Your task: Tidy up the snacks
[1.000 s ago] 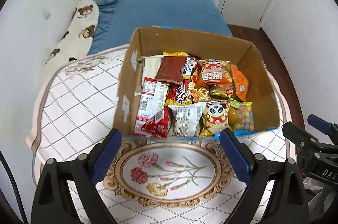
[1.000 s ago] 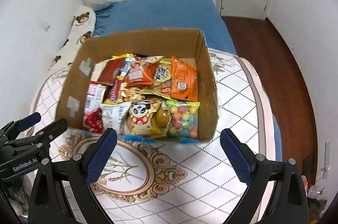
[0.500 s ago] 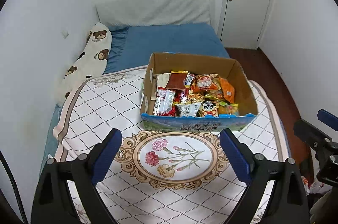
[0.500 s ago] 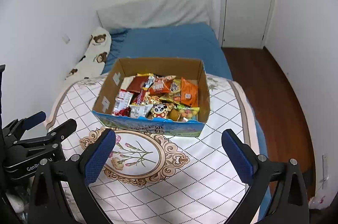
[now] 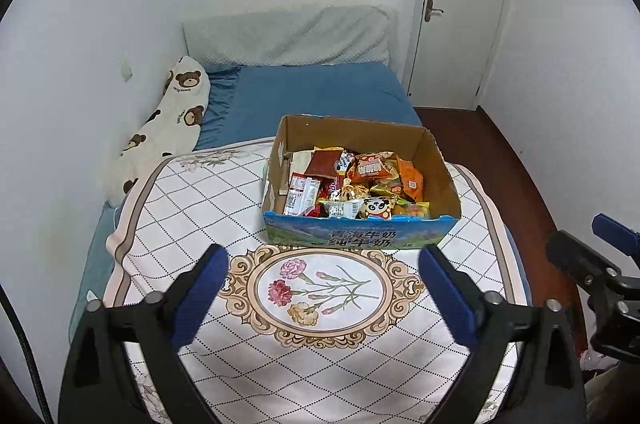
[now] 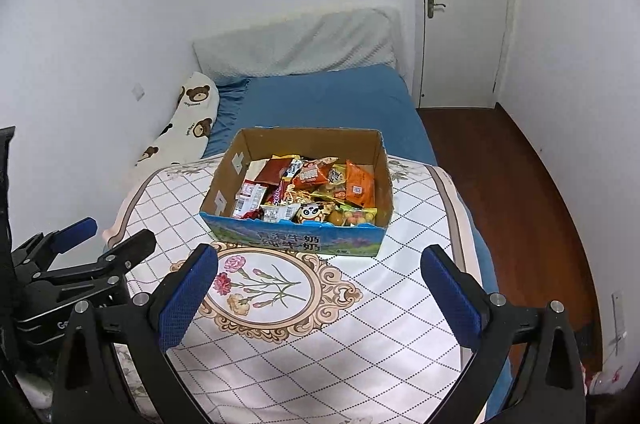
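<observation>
Our left gripper [image 5: 323, 270] and right gripper [image 6: 319, 266] both spread wide, empty, snack box [image 5: 360, 235] upright, long axis crosswise, printed side facing us

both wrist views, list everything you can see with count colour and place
cardboard box: one, brown with blue printed front, on the quilt
snack packets: many, mixed red, orange, yellow, white, piled inside the box
quilt: one, white diamond grid with flower medallion, under the box
bed sheet: one, blue, behind the quilt
bear pillow: one, cream with brown bears, along the left wall
grey cushion: one, against the far wall
door: one, white, shut, far right
wooden floor: reddish brown, right of bed
left gripper: black, blue pads, open, empty
right gripper: same, open, empty
</observation>
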A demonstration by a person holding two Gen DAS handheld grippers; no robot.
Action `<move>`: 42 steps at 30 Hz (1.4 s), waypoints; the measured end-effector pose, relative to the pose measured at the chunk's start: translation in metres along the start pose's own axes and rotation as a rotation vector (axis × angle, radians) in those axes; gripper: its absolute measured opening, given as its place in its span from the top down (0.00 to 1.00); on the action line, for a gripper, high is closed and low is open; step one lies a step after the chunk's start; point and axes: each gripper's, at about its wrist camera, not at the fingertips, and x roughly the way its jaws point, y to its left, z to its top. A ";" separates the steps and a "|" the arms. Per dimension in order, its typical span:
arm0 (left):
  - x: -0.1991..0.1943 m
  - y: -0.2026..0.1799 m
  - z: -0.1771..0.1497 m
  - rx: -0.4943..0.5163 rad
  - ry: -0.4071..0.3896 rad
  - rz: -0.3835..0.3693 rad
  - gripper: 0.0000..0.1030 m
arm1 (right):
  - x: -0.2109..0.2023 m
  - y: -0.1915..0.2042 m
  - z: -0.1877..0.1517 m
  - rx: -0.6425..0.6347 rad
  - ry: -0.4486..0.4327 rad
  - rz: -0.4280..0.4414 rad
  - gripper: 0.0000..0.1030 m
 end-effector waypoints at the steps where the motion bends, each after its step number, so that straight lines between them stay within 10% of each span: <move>1: 0.002 -0.001 0.001 -0.001 -0.001 0.000 0.00 | 0.002 -0.001 0.000 0.002 0.002 -0.004 0.00; 42: 0.120 0.001 0.040 0.009 0.097 0.067 0.00 | 0.137 -0.033 0.039 0.033 0.078 -0.125 0.00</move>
